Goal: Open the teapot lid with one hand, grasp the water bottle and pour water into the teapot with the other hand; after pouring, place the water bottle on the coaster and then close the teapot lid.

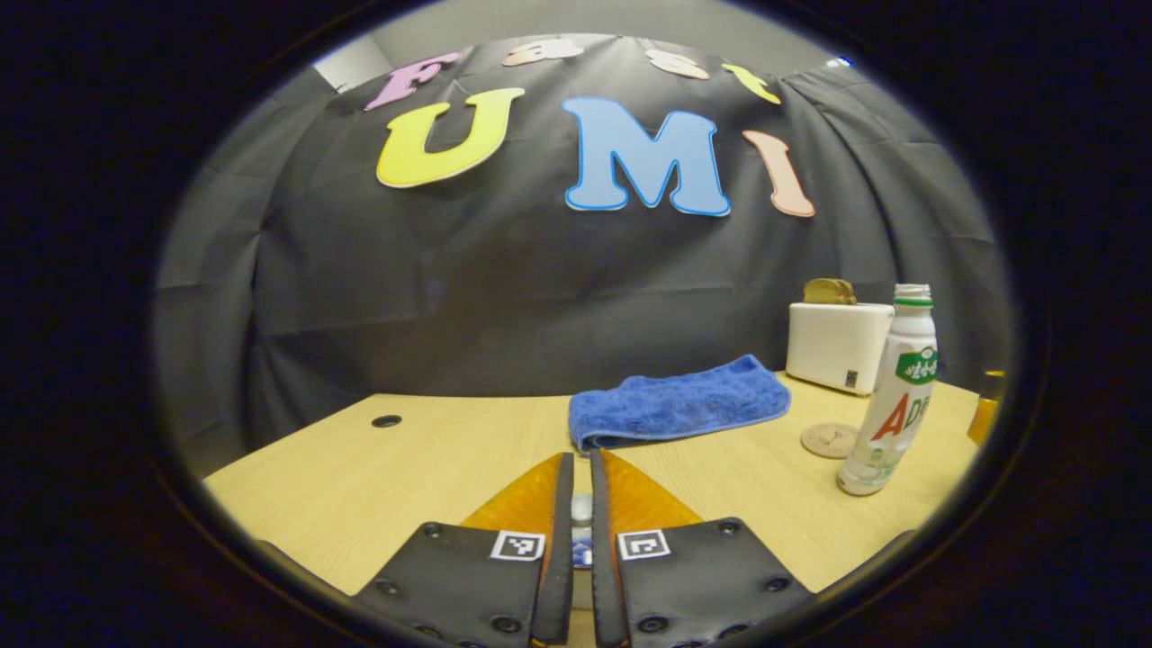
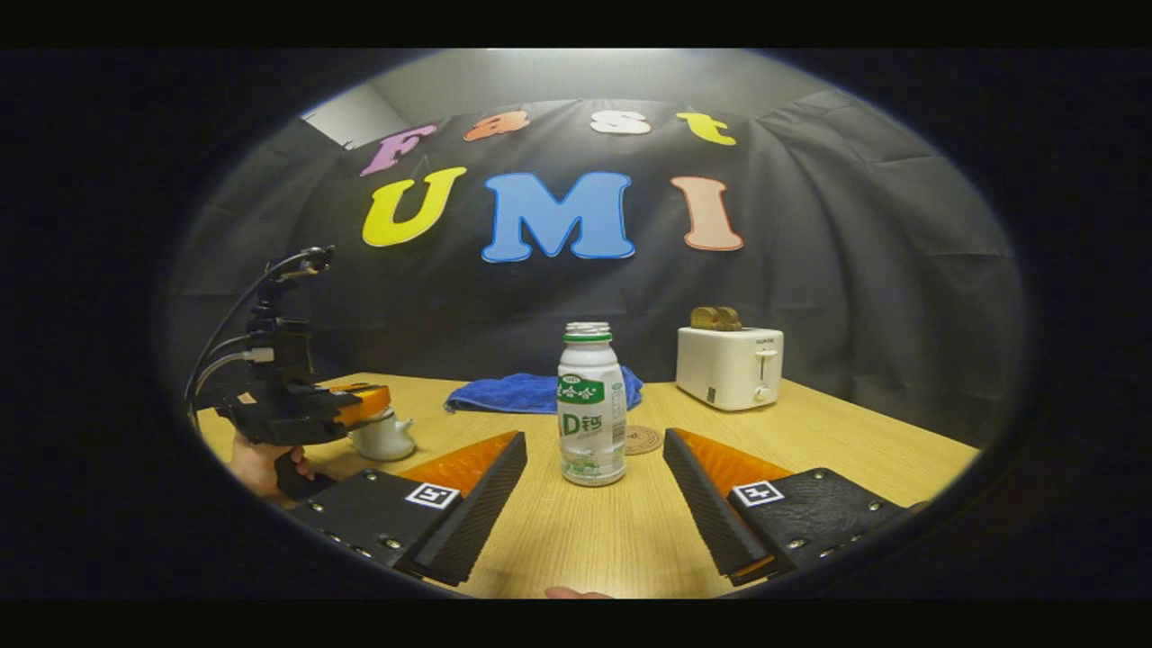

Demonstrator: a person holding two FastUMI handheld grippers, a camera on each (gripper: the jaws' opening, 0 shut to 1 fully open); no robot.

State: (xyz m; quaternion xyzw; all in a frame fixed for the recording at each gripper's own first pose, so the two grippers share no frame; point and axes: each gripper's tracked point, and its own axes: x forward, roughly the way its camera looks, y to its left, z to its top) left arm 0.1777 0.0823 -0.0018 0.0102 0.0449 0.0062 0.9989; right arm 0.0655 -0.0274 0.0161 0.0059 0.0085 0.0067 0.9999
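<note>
Left gripper (image 1: 580,504): jaws nearly together, pinching a small pale knob (image 1: 581,509), apparently the teapot lid's; contact partly hidden.
Right gripper (image 2: 594,486): jaws spread wide, nothing between them; the bottle stands just ahead of the gap.
Water bottle (image 2: 591,405): upright on the wooden table (image 2: 855,450), cap off, white body, green neck ring, green-and-white label.
Teapot (image 2: 382,436): white, small, sitting under the left gripper as seen from the right gripper view.
Coaster (image 2: 643,439): round, tan, bare, just behind the bottle.
Towel (image 1: 675,400): blue, folded, near the back wall.
Toaster (image 2: 729,364): white, two bread slices (image 2: 715,318) in its slots.
</note>
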